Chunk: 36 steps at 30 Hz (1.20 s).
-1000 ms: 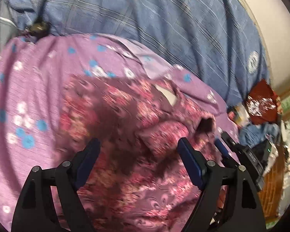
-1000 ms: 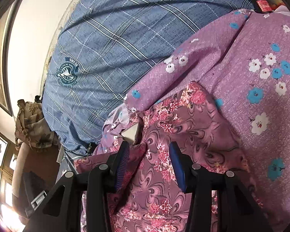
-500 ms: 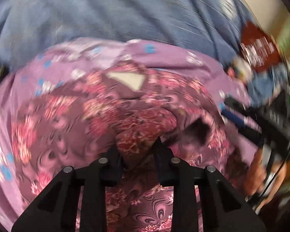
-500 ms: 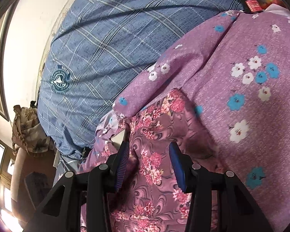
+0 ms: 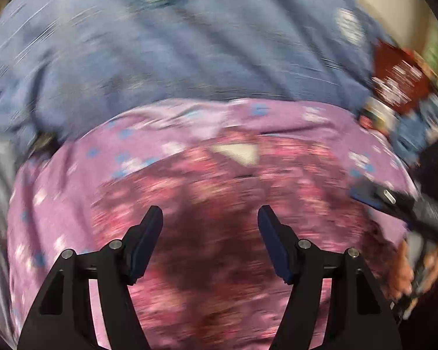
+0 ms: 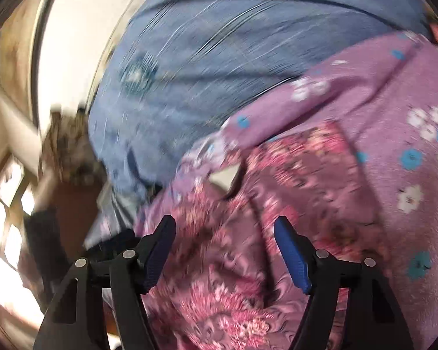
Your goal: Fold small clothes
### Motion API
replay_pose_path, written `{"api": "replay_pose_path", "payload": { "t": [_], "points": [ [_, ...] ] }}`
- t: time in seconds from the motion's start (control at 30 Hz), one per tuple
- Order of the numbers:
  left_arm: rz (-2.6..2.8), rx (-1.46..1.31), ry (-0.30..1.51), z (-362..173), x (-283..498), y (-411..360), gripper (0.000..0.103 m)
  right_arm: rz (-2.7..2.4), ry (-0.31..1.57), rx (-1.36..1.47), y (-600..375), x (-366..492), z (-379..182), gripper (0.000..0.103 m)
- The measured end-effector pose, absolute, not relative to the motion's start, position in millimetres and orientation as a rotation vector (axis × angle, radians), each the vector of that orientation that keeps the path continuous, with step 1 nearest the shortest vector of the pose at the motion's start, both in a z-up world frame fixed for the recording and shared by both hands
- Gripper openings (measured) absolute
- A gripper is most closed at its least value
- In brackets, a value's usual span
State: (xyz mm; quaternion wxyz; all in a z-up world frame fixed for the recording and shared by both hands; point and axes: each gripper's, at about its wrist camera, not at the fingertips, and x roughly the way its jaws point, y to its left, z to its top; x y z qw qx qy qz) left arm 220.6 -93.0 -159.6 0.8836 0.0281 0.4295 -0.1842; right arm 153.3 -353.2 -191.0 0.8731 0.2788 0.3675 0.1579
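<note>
Maroon floral garment (image 5: 219,233) under both spread claws, left claw (image 5: 210,221), right claw (image 6: 224,233), left view alone shows the other claw.

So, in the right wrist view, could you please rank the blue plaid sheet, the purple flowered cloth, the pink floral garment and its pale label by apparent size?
1. blue plaid sheet
2-3. purple flowered cloth and pink floral garment: look alike in extent; the garment lies nearer the camera, so unranked
4. pale label
</note>
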Motion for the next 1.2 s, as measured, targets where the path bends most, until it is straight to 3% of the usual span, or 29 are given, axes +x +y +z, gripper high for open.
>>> {"api": "replay_pose_path", "payload": {
  "t": [0.17, 0.33, 0.37, 0.4, 0.47, 0.73, 0.83, 0.9, 1.2],
  "points": [
    [-0.17, -0.055, 0.989, -200.4, 237.5, -21.6, 0.067, 0.379, 0.77, 0.215, -283.7, 135.5, -185.4, 0.076],
    [-0.059, -0.026, 1.05, -234.2, 240.9, -5.7, 0.067, 0.335, 0.868, -0.003, -232.6, 141.4, -215.8, 0.077],
    [-0.056, -0.031, 1.059, -239.2, 242.4, -4.1, 0.067, 0.307, 0.916, -0.01, -231.6, 147.6, -226.4, 0.062],
    [-0.058, -0.035, 1.063, -242.2, 243.0, -4.1, 0.067, 0.267, 0.961, -0.01, -234.9, 154.7, -236.5, 0.036],
    [-0.056, -0.026, 1.062, -246.4, 244.5, -4.5, 0.069, 0.246, 0.929, 0.031, -248.4, 156.9, -231.0, 0.011],
    [-0.068, -0.027, 1.042, -249.4, 245.7, -3.7, 0.071, 0.053, 0.744, 0.53, -381.9, 144.2, -205.8, 0.01],
    [-0.059, -0.014, 1.032, -249.2, 245.0, -5.1, 0.071, -0.076, 0.821, 0.588, -416.3, 146.7, -220.9, 0.02],
    [-0.048, -0.001, 1.025, -247.9, 244.1, -6.5, 0.071, -0.158, 0.884, 0.62, -434.1, 146.5, -233.2, 0.04],
    [0.023, 0.032, 0.874, -202.3, 225.0, -17.0, 0.067, -0.015, 0.655, 0.588, -432.0, 119.5, -198.8, 0.04]
  ]
}}
